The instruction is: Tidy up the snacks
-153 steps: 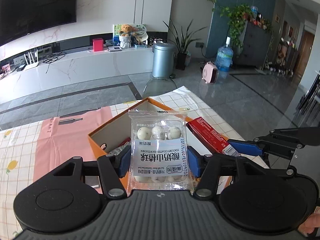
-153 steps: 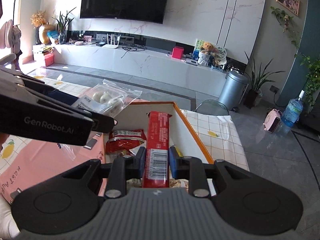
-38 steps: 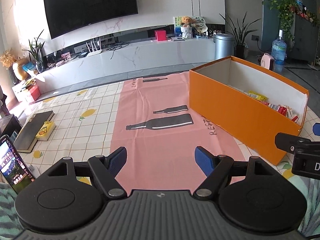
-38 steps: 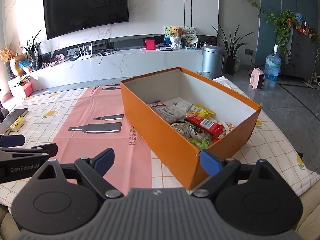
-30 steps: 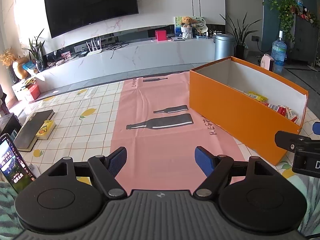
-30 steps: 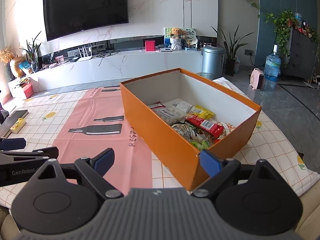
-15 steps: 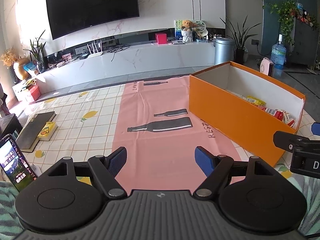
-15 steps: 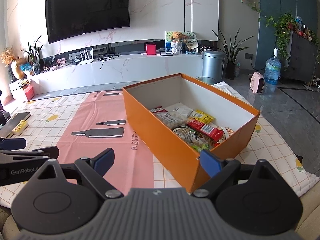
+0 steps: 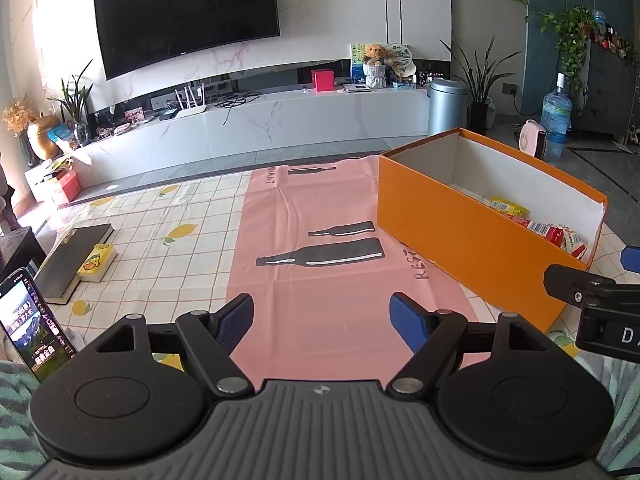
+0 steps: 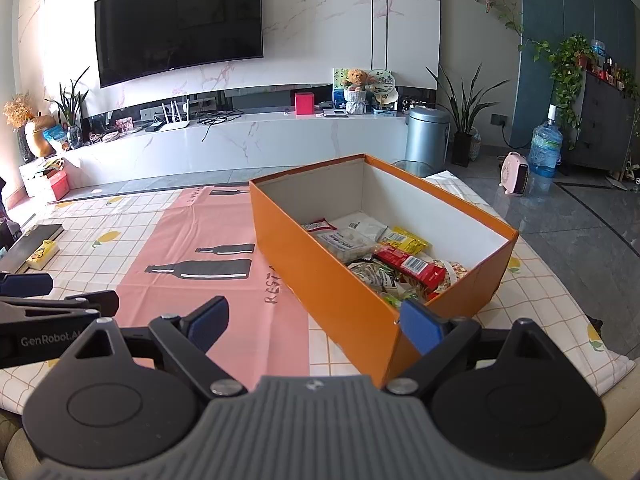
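An orange box [image 10: 320, 280] stands on the table with several snack packets inside, among them a red bar [image 10: 412, 266], a yellow packet [image 10: 408, 240] and a clear bag of white balls [image 10: 346, 244]. The box also shows in the left wrist view [image 9: 460, 232]. My left gripper [image 9: 322, 322] is open and empty, low over the pink cloth strip, left of the box. My right gripper [image 10: 314, 322] is open and empty, held before the box's near corner.
A checked tablecloth with a pink strip [image 9: 320, 240] covers the table. A dark book [image 9: 72, 258] with a yellow packet [image 9: 96, 262] beside it lies at the left. A phone [image 9: 32, 326] stands at the near left edge.
Five seconds ago each gripper held a snack over the box; both are now open, empty and pulled back from it. In the last second they have risen slightly.
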`<state>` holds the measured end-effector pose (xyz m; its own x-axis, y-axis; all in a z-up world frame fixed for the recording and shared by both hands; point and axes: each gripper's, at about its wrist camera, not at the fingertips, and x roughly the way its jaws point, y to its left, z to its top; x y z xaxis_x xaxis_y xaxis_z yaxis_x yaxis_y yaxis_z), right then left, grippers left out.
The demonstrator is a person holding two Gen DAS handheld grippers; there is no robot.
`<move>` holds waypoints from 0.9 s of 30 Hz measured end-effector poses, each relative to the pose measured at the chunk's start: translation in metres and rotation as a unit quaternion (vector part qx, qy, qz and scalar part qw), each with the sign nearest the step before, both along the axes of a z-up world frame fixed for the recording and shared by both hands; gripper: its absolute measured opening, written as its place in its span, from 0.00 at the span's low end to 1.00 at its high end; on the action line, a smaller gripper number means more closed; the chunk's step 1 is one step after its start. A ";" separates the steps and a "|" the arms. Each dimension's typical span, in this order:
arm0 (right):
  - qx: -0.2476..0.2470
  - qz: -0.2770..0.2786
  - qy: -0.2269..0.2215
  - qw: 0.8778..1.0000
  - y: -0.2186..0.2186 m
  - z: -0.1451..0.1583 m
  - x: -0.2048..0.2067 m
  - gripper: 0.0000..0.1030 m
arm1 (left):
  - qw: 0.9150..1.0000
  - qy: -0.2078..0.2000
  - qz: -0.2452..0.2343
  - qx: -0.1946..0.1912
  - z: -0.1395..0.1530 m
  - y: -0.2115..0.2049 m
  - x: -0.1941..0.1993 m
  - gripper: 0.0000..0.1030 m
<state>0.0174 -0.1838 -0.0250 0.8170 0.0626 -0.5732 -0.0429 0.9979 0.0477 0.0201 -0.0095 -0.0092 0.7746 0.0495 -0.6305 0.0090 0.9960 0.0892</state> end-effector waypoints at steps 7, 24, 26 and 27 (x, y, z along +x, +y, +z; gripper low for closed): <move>-0.002 0.001 -0.002 1.000 0.001 0.002 -0.001 0.87 | 1.000 -0.003 0.000 -0.001 0.004 -0.001 -0.002 0.88; -0.008 0.007 -0.004 1.000 0.004 0.005 -0.005 0.87 | 1.000 -0.005 0.002 -0.010 0.007 0.002 -0.006 0.88; -0.008 0.007 -0.004 1.000 0.004 0.006 -0.005 0.87 | 1.000 -0.004 0.003 -0.014 0.008 0.003 -0.005 0.88; -0.009 0.007 -0.004 1.000 0.004 0.006 -0.005 0.87 | 1.000 -0.004 0.004 -0.014 0.008 0.003 -0.006 0.88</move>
<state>0.0123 -0.1795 -0.0190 0.8211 0.0640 -0.5672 -0.0569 0.9979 0.0303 0.0146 -0.0064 -0.0014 0.7797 0.0378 -0.6250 0.0013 0.9981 0.0620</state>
